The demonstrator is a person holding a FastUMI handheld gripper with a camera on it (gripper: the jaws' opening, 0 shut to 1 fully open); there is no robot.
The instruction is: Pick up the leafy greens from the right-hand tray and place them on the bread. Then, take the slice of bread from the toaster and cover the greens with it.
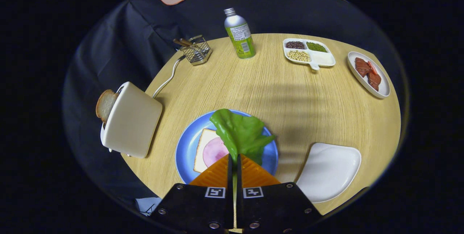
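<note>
My gripper [234, 158] is shut on the stem end of a green lettuce leaf [239, 132], which sticks out ahead of the fingers above the blue plate [184, 150]. On that plate lies a slice of bread [202, 143] with a round pink slice of ham [214, 151] on top, partly hidden by the leaf and the fingers. To the left of the plate stands a cream toaster [131, 120] with a slice of bread [105, 105] sticking out of its slot. The white tray [329, 171] to the right of the fingers holds nothing.
At the far side of the round wooden table [275, 92] stand a green bottle [239, 34], a wire basket [196, 49], a divided dish of beans [308, 52] and a white dish with red meat slices [368, 73]. The toaster's cord [168, 78] runs toward the basket.
</note>
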